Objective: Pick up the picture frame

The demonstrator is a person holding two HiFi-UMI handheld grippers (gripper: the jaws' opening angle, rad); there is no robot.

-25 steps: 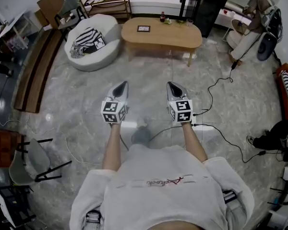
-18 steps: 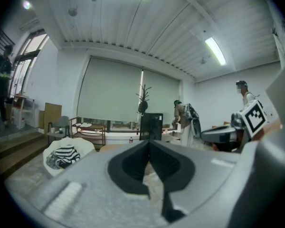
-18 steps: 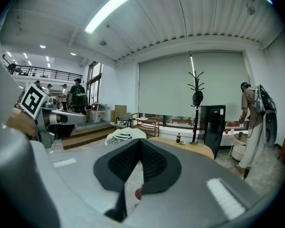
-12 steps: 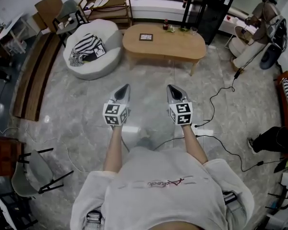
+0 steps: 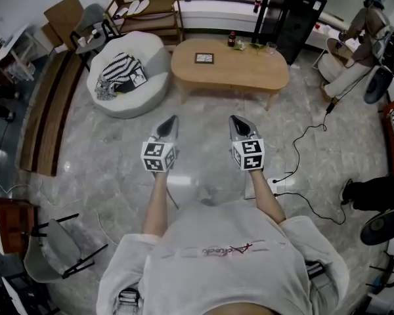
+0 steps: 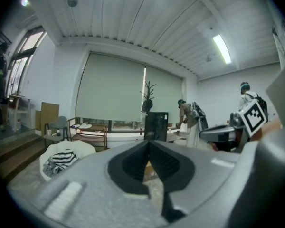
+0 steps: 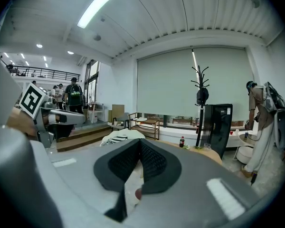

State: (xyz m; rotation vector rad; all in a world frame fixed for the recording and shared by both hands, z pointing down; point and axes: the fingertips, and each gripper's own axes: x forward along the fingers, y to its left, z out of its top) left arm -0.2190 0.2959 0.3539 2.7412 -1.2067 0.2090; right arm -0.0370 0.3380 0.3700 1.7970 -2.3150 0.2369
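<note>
A: Quick pass. What's the left gripper doing?

B: The left gripper (image 5: 168,126) is held out in front of the person's chest, pointing ahead and slightly down. Its jaws are pressed together with nothing between them. The left gripper view looks straight along the closed jaws, and only a sliver of the room shows past them.

A: And the right?

B: The right gripper (image 5: 240,126) is the same: jaws together, empty. It sits level with the left one, side by side with a gap between them. Both are over bare marble floor (image 5: 111,146).

A: Where's the picture frame?

B: The picture frame (image 5: 204,58) lies flat on the oval wooden table (image 5: 253,74), toward its left end. It's well apart from both grippers, ahead across the floor. Nothing is touching it.

A: Anything else on the table?

B: There's a dark bottle (image 5: 232,39) at the far edge, near the frame and to its right. A few small bits sit beside the bottle, too small to tell what they are.

A: And around the table?

B: A round white chair (image 5: 134,100) stands just left of the table with a striped cloth (image 5: 120,69) heaped on it. A black cabinet (image 5: 290,12) stands behind the table's right end, and a low wooden shelf (image 5: 148,8) sits behind the chair. A black cable (image 5: 303,131) snakes over the floor at the right. A standing person (image 5: 368,21) is at the far right. The right gripper view also shows a coat rack (image 7: 200,87) by the cabinet.
</note>
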